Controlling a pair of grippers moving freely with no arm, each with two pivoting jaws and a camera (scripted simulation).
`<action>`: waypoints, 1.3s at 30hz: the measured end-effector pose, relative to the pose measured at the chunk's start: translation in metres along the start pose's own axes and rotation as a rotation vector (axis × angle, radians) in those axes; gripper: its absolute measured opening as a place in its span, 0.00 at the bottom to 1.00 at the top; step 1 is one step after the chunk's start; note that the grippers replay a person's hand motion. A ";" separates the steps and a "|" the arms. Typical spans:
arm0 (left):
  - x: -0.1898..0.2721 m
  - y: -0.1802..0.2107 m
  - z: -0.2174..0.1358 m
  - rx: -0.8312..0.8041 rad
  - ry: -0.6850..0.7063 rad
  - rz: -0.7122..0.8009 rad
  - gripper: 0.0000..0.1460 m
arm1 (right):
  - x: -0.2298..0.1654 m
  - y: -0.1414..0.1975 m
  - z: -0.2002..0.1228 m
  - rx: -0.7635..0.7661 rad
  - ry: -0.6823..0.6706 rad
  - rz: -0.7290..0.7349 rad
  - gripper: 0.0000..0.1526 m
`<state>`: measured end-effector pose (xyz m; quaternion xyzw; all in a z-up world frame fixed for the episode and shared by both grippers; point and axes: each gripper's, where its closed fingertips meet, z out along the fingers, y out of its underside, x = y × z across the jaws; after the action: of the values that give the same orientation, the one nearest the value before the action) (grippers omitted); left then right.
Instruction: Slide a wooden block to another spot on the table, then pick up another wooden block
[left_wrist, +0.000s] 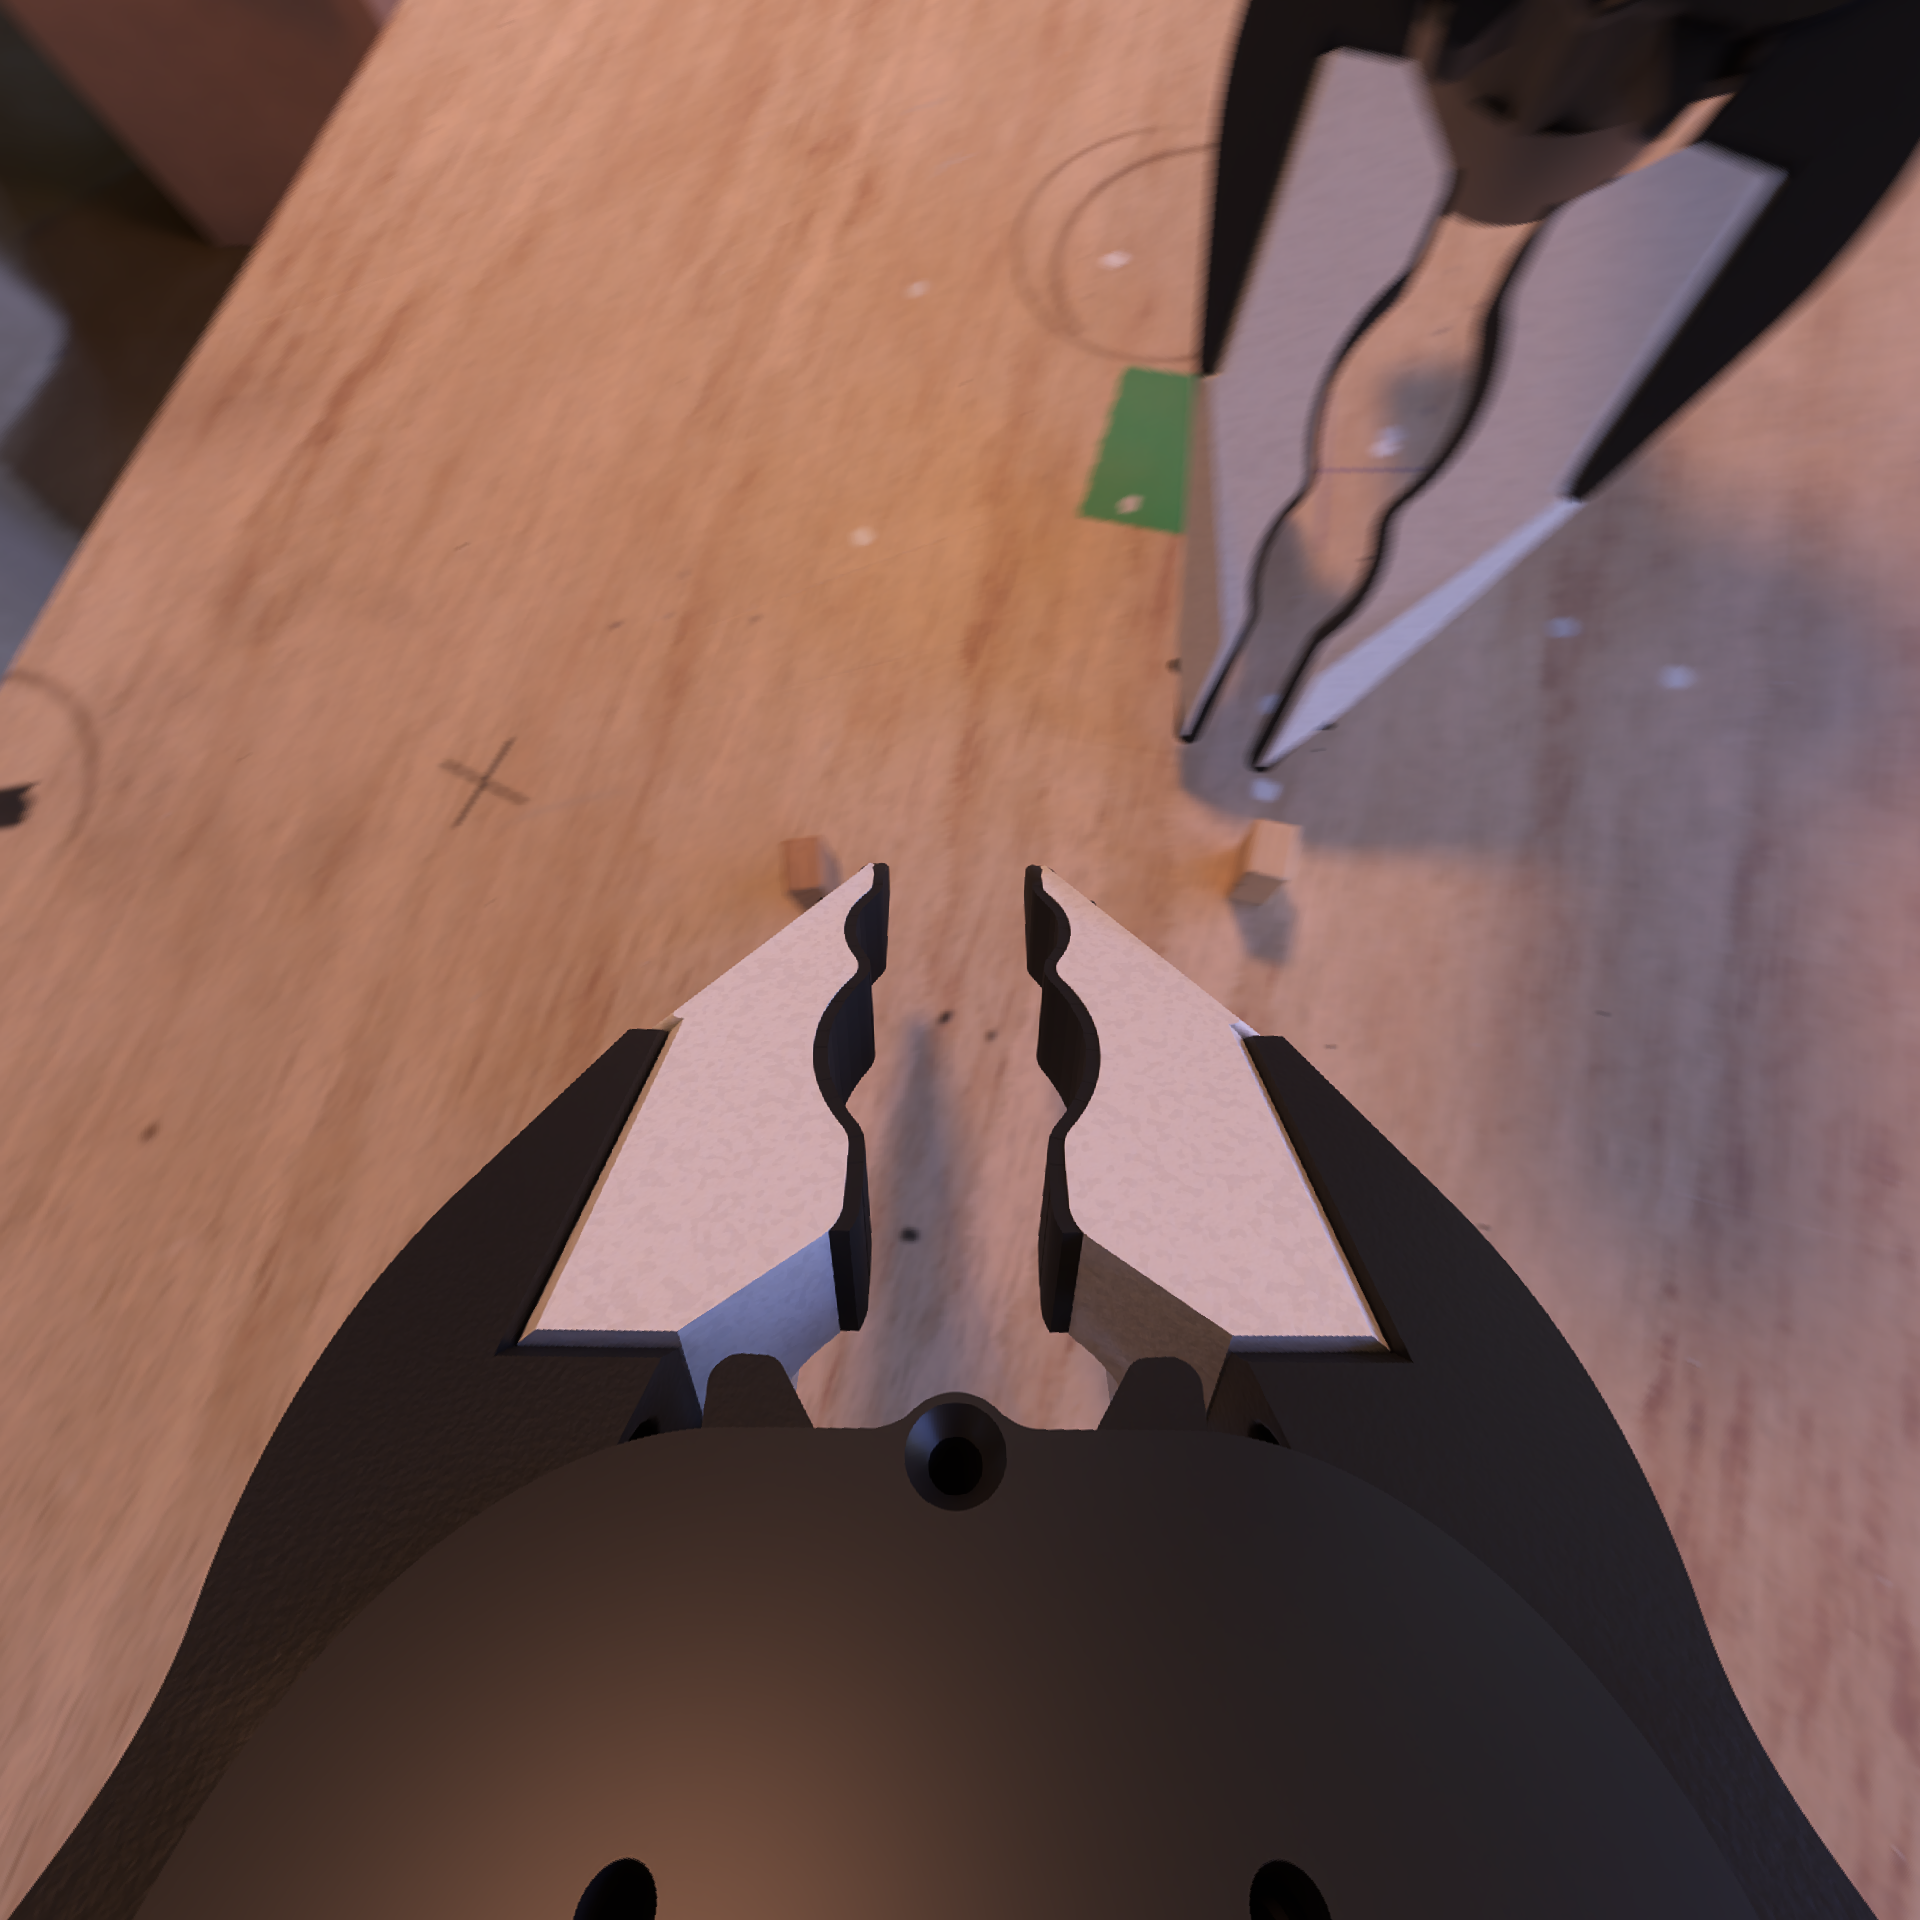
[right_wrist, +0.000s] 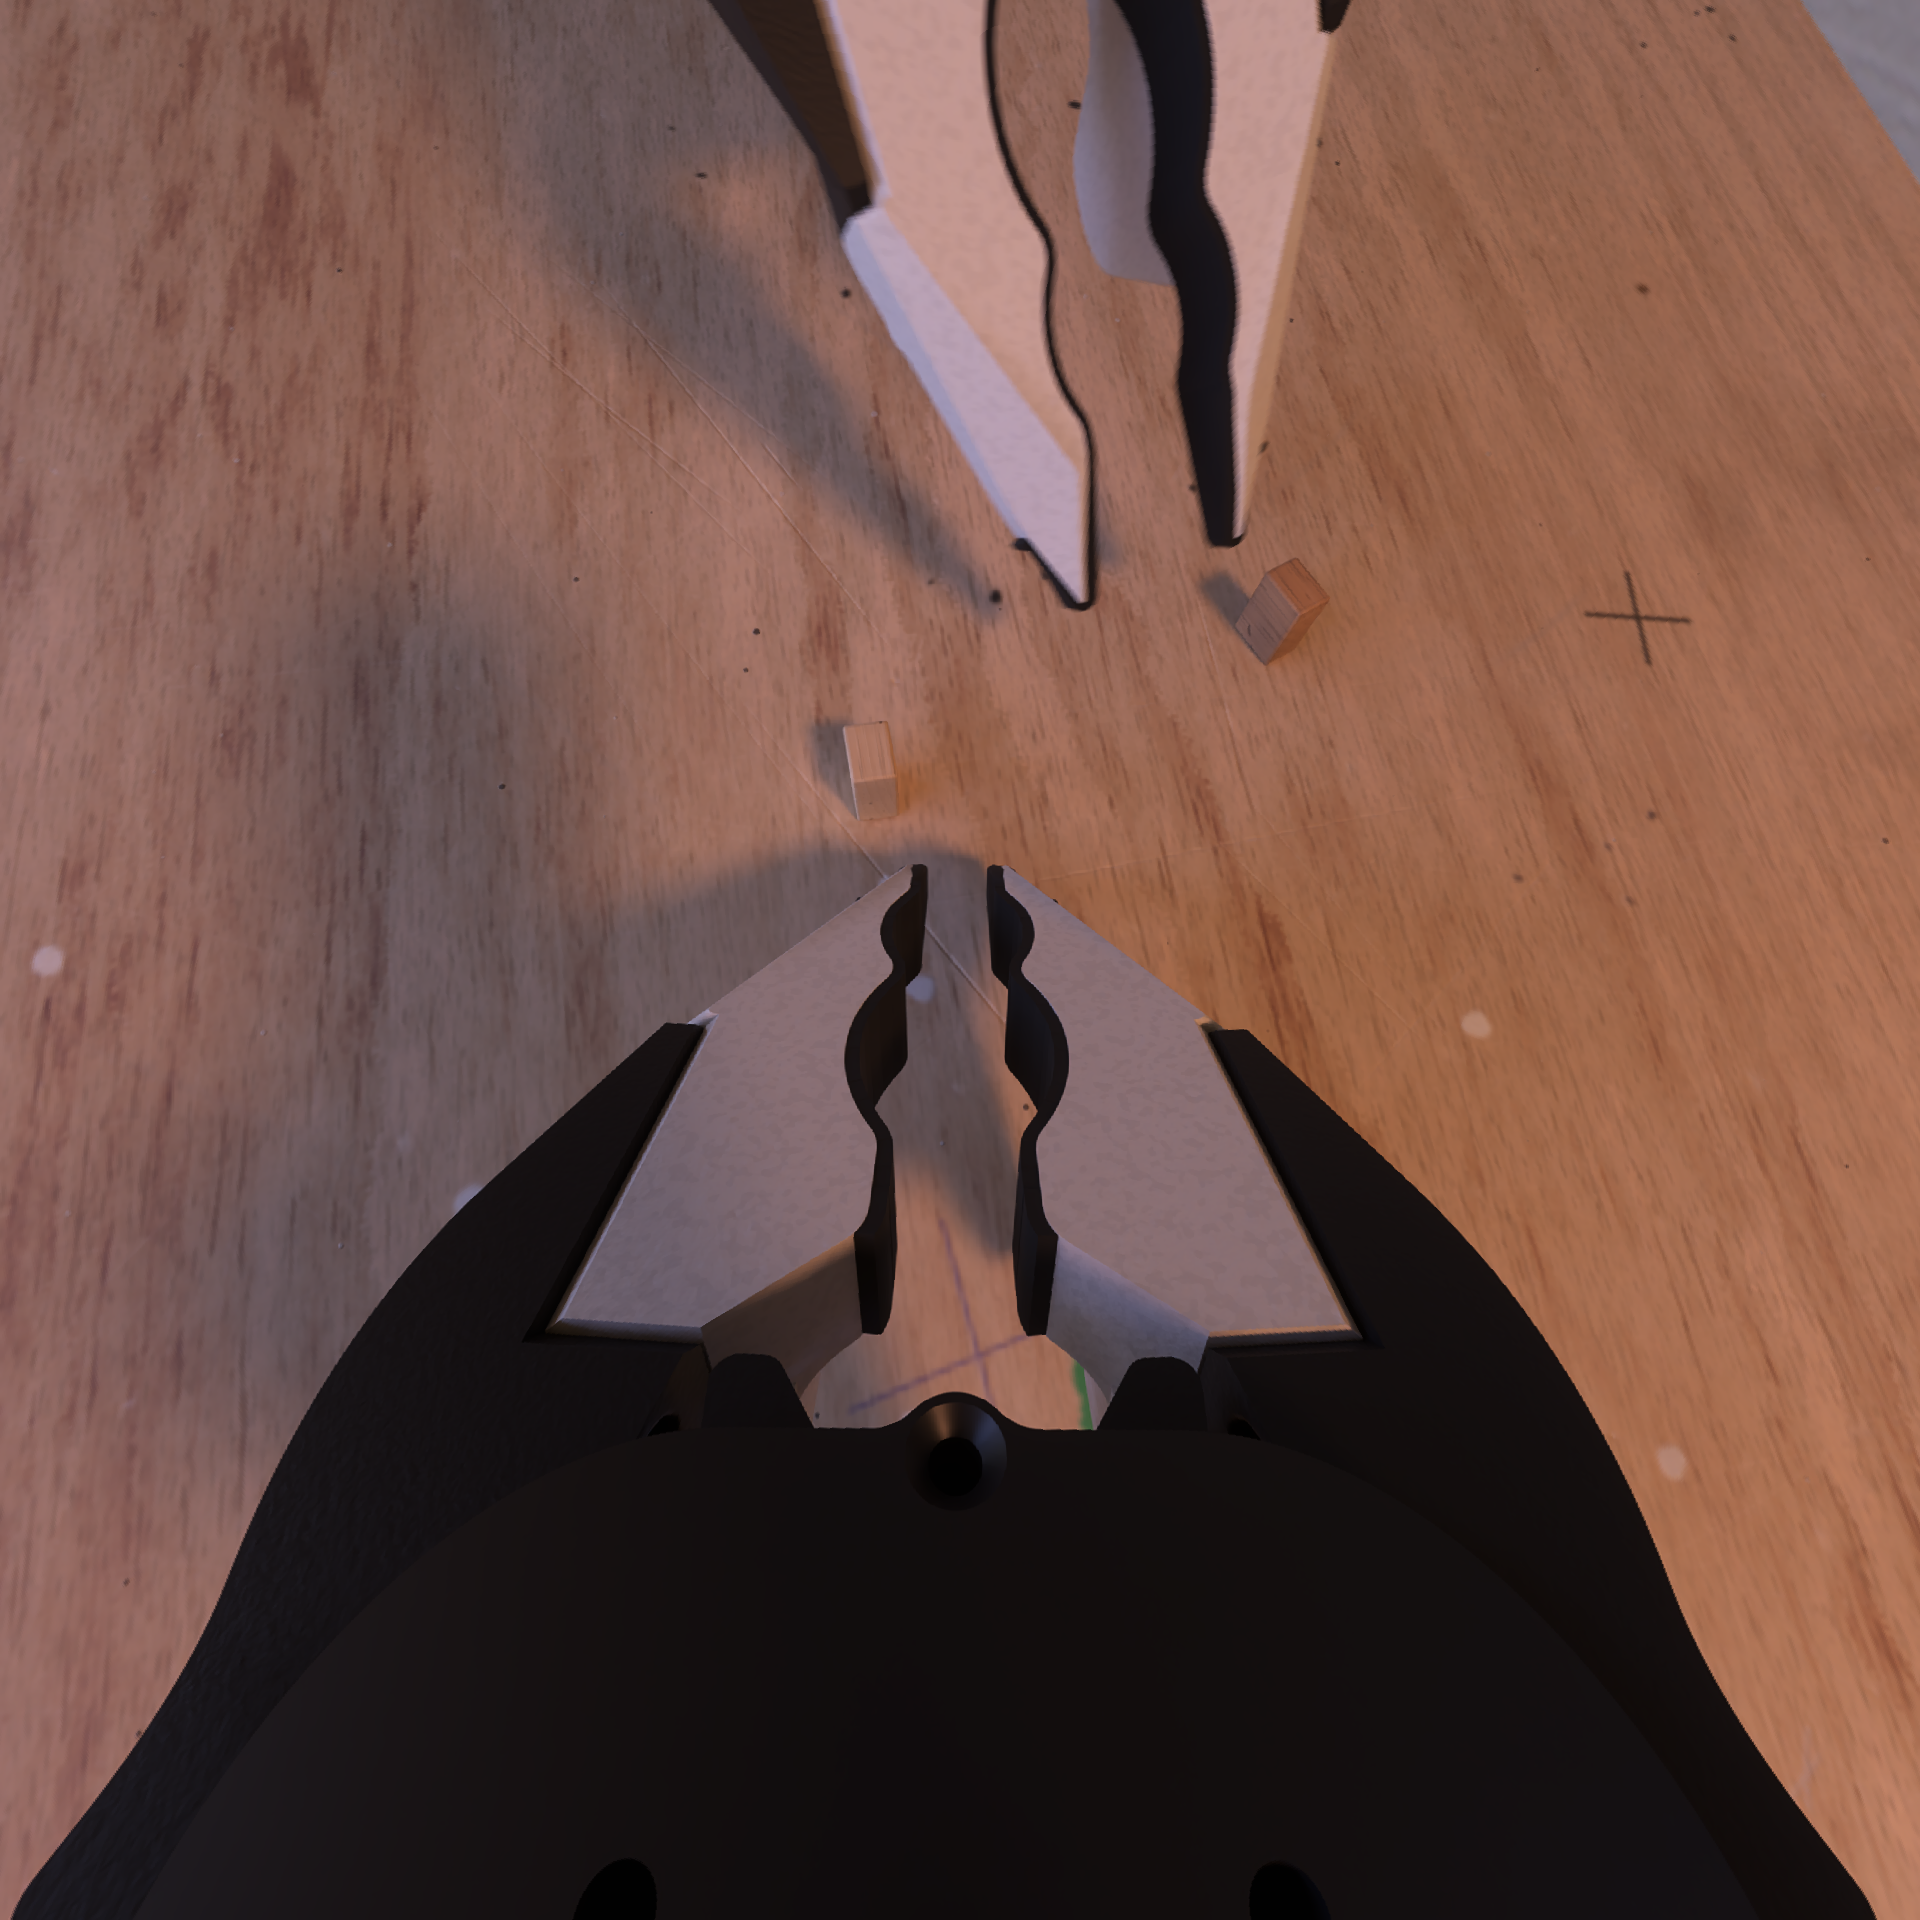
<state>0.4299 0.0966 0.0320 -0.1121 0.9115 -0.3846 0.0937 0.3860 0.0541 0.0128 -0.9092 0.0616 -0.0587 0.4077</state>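
Observation:
Two small wooden blocks stand on the wooden table (left_wrist: 623, 416). In the left wrist view, one block (left_wrist: 806, 864) sits just left of my left gripper's (left_wrist: 956, 873) left fingertip, partly hidden by it. The other block (left_wrist: 1270, 860) lies a little in front of my right gripper (left_wrist: 1226, 748), which points down at the table. My left gripper is open and empty. In the right wrist view, my right gripper (right_wrist: 954, 873) is empty with a narrow gap between its fingers. The pale block (right_wrist: 871, 769) is just ahead and to its left. The darker block (right_wrist: 1280, 611) stands beside my left gripper (right_wrist: 1153, 566).
A flat green patch (left_wrist: 1138, 457) lies on the table beside the right gripper. A pencil cross (left_wrist: 483, 781) and drawn circles (left_wrist: 1112, 249) mark the wood. The table's edge (left_wrist: 208, 343) runs along the left, with a brown box (left_wrist: 197, 114) beyond it.

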 end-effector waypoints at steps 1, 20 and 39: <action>-0.008 0.003 0.000 -0.012 -0.044 -0.007 0.18 | 0.000 -0.001 0.001 -0.001 0.004 -0.002 0.09; -0.044 0.012 0.024 -0.064 -0.184 -0.039 0.17 | 0.000 -0.032 -0.018 0.202 -0.004 -0.001 0.07; -0.036 0.008 0.030 -0.089 -0.176 0.012 0.05 | 0.031 -0.022 -0.019 0.209 0.083 0.108 0.04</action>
<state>0.4711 0.0916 0.0086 -0.1440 0.9166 -0.3319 0.1704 0.4150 0.0495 0.0432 -0.8539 0.1206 -0.0803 0.4998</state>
